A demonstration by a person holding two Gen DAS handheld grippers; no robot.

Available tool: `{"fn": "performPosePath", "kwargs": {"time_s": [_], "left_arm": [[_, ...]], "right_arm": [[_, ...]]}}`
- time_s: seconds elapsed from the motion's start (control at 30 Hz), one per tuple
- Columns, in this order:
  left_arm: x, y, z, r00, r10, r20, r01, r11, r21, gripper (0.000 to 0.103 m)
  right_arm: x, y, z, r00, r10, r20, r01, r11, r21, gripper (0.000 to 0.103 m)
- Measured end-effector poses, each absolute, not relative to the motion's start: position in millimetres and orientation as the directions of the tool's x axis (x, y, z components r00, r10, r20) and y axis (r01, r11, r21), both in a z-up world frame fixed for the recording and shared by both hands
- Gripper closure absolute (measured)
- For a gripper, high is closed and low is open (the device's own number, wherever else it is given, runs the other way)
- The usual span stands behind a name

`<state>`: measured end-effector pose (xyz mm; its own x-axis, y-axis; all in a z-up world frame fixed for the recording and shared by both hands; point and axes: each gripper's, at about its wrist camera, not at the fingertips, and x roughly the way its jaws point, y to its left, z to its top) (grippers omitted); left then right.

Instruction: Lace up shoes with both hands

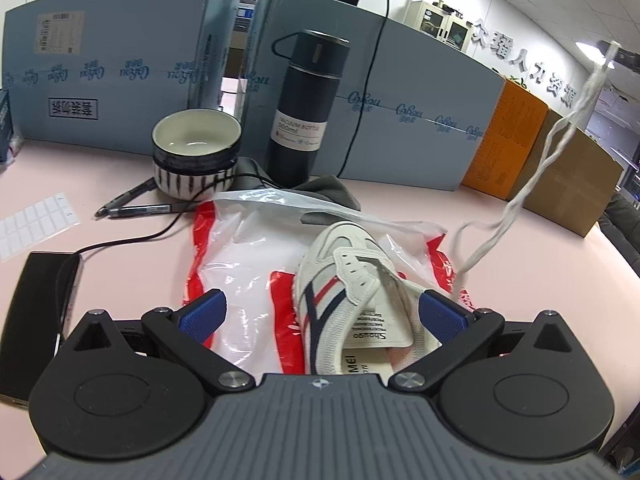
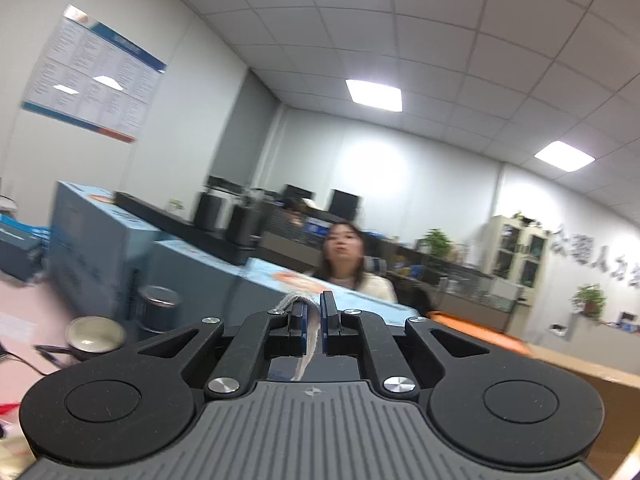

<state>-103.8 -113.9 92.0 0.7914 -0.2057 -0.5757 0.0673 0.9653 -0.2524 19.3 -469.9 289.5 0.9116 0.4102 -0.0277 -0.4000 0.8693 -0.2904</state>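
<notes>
The left tongs (image 1: 323,314) stood released, their blue pads wide apart, hovering low over a white shoe (image 1: 352,292) with red and navy stripes. The shoe lay on a red and white plastic bag (image 1: 248,256) spread on the pink tabletop (image 1: 520,280), toe pointing away from the camera, and the right pad sat just beside the shoe's opening without pressing on it.

From the shoe's eyelet flap a white lace (image 1: 552,140) ran up and off to the right, twisted on itself and lifted well clear of the tabletop. The right tongs (image 2: 314,312) were clenched on that lace (image 2: 306,356), which looped over the left pad and hung down between the two pads; these tongs pointed out level across the office, toward a seated person (image 2: 352,268) beyond blue boxes (image 2: 96,248).

Behind the shoe stood a dark flask (image 1: 306,108) and a striped bowl (image 1: 196,148), with two pens (image 1: 132,204) beside the bowl, a black cable (image 1: 132,236) crossing the tabletop and a dark phone (image 1: 40,300) at the left.
</notes>
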Motion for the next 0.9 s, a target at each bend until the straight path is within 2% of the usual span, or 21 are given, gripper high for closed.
{"fn": "performPosePath", "kwargs": {"time_s": [0.07, 0.2, 0.33, 0.53, 0.77, 0.8, 0.9], "left_arm": [[-102, -116, 90, 0.783, -0.217, -0.582, 0.077, 0.964, -0.256, 0.000], [-100, -121, 88, 0.775, -0.230, -0.589, 0.091, 0.963, -0.255, 0.000], [-100, -121, 88, 0.778, -0.226, -0.586, 0.089, 0.963, -0.254, 0.000], [-97, -118, 86, 0.775, -0.215, -0.595, 0.065, 0.963, -0.262, 0.000], [-92, -122, 83, 0.761, -0.229, -0.607, 0.083, 0.962, -0.259, 0.000], [-91, -123, 83, 0.760, -0.230, -0.608, 0.085, 0.963, -0.257, 0.000], [-91, -122, 83, 0.761, -0.226, -0.607, 0.085, 0.964, -0.252, 0.000]], "right_arm": [[22, -488, 295, 0.938, 0.345, -0.035, -0.339, 0.890, -0.305, 0.097], [29, -516, 283, 0.959, 0.252, -0.128, -0.281, 0.902, -0.329, 0.097], [32, -533, 238, 0.945, 0.185, -0.270, -0.270, 0.907, -0.325, 0.097], [28, -553, 162, 0.869, 0.122, -0.480, -0.248, 0.946, -0.210, 0.097], [37, -607, 121, 0.789, -0.085, -0.608, -0.014, 0.988, -0.157, 0.097], [42, -612, 114, 0.732, -0.122, -0.670, 0.004, 0.985, -0.175, 0.095], [52, -617, 79, 0.503, -0.084, -0.860, -0.121, 0.979, -0.166, 0.077]]}}
